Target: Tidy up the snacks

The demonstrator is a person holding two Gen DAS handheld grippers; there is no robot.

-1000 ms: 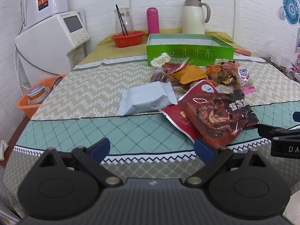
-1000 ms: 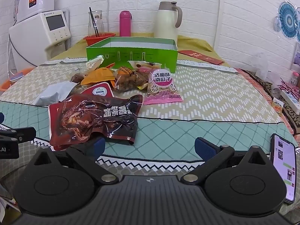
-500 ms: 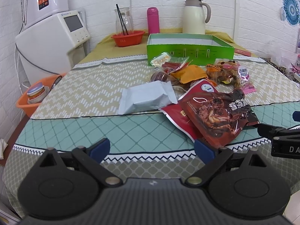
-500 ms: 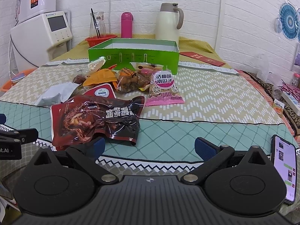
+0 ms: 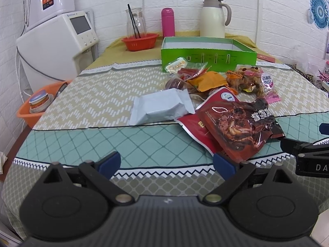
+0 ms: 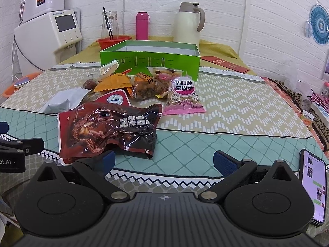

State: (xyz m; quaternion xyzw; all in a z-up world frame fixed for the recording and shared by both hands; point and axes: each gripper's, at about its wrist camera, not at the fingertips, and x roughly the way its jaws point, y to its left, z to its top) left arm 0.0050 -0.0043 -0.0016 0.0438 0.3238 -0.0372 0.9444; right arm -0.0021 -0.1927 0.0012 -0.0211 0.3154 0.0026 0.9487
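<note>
A heap of snack packets lies mid-table in front of an open green box (image 5: 207,56) (image 6: 150,61). Nearest is a dark red meat pouch (image 5: 236,127) (image 6: 109,127) on top of a red pouch (image 5: 197,127). A silver-white packet (image 5: 162,108) (image 6: 61,100) lies to its left, and a pink seed bag (image 6: 183,96) (image 5: 268,88) to its right. Orange and clear packets (image 5: 207,80) (image 6: 115,83) crowd near the box. My left gripper (image 5: 166,162) is open at the table's near edge, empty. My right gripper (image 6: 164,160) is open too, its left fingertip close under the meat pouch.
At the back stand a cream thermos jug (image 5: 213,18), a pink bottle (image 5: 168,22), a glass carafe in a red basket (image 5: 139,41) and a white appliance (image 5: 55,47). An orange tub (image 5: 35,107) sits off the left edge. A phone (image 6: 313,187) lies at the near right.
The right wrist view has crept slightly forward and upward toward the pouches. The left gripper is almost still. Nothing on the table has moved.
</note>
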